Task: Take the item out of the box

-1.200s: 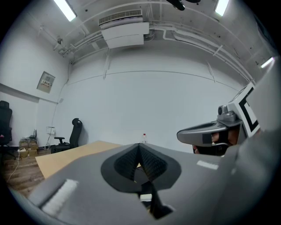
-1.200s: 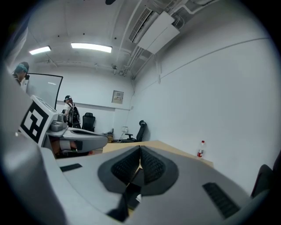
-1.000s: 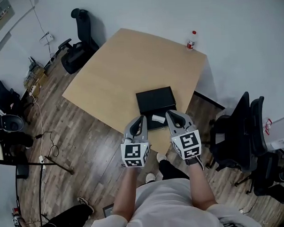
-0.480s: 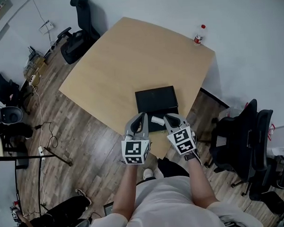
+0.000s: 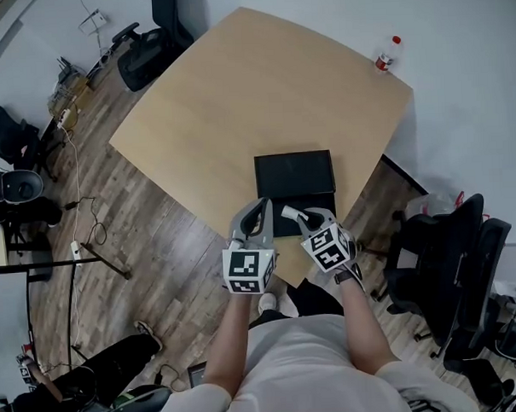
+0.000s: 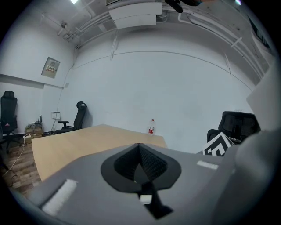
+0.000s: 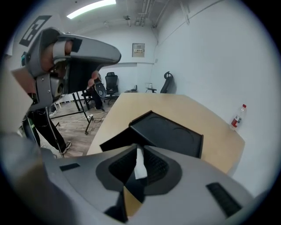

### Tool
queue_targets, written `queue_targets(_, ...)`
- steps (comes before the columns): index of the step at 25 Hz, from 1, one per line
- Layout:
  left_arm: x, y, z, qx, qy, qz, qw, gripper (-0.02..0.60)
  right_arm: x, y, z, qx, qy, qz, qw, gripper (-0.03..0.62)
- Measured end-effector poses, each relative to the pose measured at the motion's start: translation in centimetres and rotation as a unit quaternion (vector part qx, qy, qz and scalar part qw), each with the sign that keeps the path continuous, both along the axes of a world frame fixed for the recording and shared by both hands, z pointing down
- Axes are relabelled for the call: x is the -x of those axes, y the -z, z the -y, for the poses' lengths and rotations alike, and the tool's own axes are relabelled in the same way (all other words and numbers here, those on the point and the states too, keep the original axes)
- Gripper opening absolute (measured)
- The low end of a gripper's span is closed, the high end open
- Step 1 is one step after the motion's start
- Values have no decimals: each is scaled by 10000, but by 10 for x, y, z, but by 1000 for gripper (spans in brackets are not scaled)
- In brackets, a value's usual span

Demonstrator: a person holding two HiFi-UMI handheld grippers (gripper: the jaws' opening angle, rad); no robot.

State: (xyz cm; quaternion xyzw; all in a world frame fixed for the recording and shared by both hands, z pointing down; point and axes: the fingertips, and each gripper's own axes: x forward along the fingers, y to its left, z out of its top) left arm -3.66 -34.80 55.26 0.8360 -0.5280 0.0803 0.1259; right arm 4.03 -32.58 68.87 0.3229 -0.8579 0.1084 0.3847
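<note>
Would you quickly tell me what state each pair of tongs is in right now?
Left tongs: closed, nothing between them.
Right tongs: starting to open, with a small white item pinched between them.

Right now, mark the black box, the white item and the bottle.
black box (image 5: 295,174), head view, centre of its flat top face.
white item (image 7: 139,165), right gripper view, middle of the white strip.
bottle (image 5: 387,56), head view, mid-body.
</note>
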Motion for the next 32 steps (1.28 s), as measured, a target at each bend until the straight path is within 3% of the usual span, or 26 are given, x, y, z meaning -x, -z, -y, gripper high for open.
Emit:
queue_targets(9,10,-17,7,218,192,46,9996,6,7,-56,6,563,442,-336,9969,141)
queue_targets(16,22,-21,8,280,348,95,9990,6,7,-91,11,970,641,-518,9919,149)
queue_targets(24,34,-22,6,322,447,124,9984,6,17,-107,9,1035,1020,-719,9868,155)
queue_targets(32,39,-21,-3,326,380,155,9986,6,22,-112,6,1063,1091,-932,9839,133)
